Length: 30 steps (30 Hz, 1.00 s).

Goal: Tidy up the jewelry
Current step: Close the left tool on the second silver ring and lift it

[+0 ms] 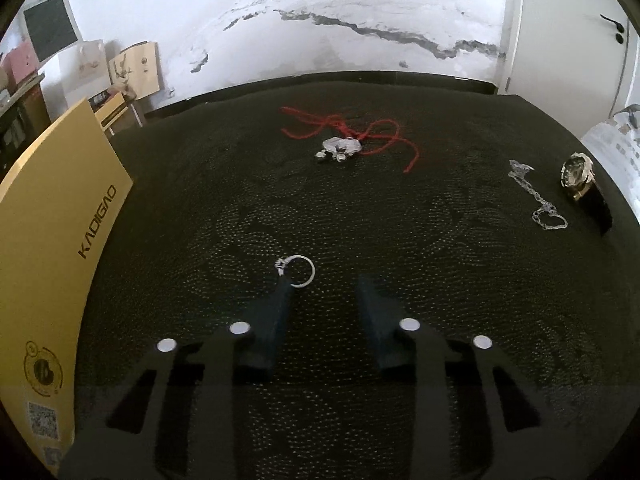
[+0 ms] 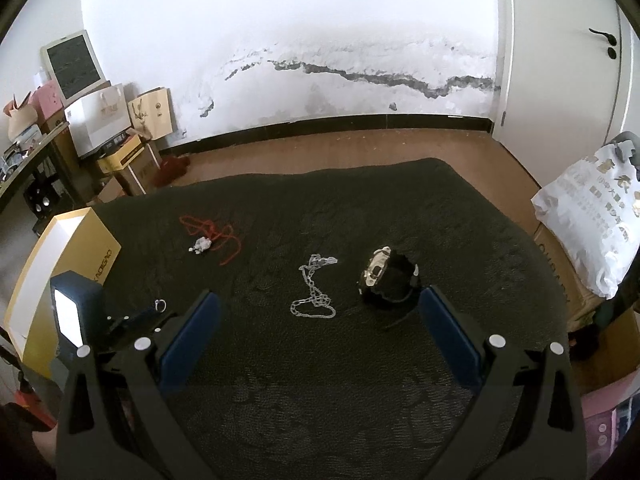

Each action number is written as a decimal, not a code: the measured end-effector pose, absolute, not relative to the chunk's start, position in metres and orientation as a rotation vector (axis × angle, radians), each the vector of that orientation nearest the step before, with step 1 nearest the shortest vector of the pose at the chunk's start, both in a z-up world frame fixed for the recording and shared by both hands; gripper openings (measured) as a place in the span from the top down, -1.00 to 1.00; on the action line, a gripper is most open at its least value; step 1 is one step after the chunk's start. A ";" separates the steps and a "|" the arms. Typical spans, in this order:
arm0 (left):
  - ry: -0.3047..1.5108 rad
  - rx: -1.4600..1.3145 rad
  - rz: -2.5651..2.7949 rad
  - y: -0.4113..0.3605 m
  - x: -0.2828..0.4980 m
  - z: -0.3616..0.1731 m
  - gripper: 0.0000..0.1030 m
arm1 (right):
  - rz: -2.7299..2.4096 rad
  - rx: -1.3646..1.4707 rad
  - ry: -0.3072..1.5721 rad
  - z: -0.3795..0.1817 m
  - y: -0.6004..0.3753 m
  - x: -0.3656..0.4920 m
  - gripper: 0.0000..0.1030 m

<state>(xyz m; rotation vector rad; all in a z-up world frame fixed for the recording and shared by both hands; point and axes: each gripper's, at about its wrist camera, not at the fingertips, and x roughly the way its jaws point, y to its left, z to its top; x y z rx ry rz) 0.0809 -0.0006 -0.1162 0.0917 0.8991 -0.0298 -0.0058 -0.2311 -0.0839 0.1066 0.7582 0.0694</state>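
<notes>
A: What is the left claw (image 1: 324,280) doing?

B: It is hanging low over the dark textured mat (image 1: 400,240) with its jaws spread and nothing between them. The silver ring (image 1: 298,271) is lying flat on the mat, touching the tip of the left-hand finger (image 1: 276,312), a little left of the gap's middle.

A: And the right claw (image 2: 320,300)?

B: It is also gaping wide and holding nothing. The silver chain (image 2: 314,292) is lying loose on the mat just beyond the open gap, and the black-strapped watch (image 2: 386,278) is standing on its curled strap just ahead of the right-hand fingertip (image 2: 430,300).

A: What is lying farther out?

B: The silver pendant on a red cord (image 1: 342,146) is lying well beyond the ring, toward the far side of the mat.

A: Is any writing showing?

B: The yellow box (image 1: 52,248) standing at the mat's left edge is showing "KADIGAO" in dark letters, with a round emblem and a QR code lower down. From the right wrist it is showing an open top and white inside. The white printed bag (image 2: 592,220) at the right is carrying characters too small for reading.
</notes>
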 end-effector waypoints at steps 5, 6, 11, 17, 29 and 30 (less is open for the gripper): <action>0.915 0.062 -0.017 0.001 0.084 -0.115 0.58 | 0.059 0.113 0.762 -0.085 -0.239 -0.007 -0.88; 0.924 0.046 -0.015 0.002 0.084 -0.115 0.58 | 0.057 0.116 0.761 -0.085 -0.240 -0.008 -0.88; 0.925 0.055 -0.010 0.001 0.083 -0.114 0.49 | 0.062 0.124 0.762 -0.084 -0.242 -0.008 -0.88; 0.948 0.039 0.018 0.002 0.084 -0.110 -0.53 | 0.073 0.118 0.761 -0.084 -0.244 -0.009 -0.88; 0.907 0.044 0.011 0.003 0.099 -0.116 0.19 | 0.071 0.123 0.761 -0.083 -0.239 -0.005 -0.88; 0.906 0.048 0.011 0.002 0.098 -0.117 0.39 | 0.071 0.123 0.760 -0.083 -0.239 -0.005 -0.88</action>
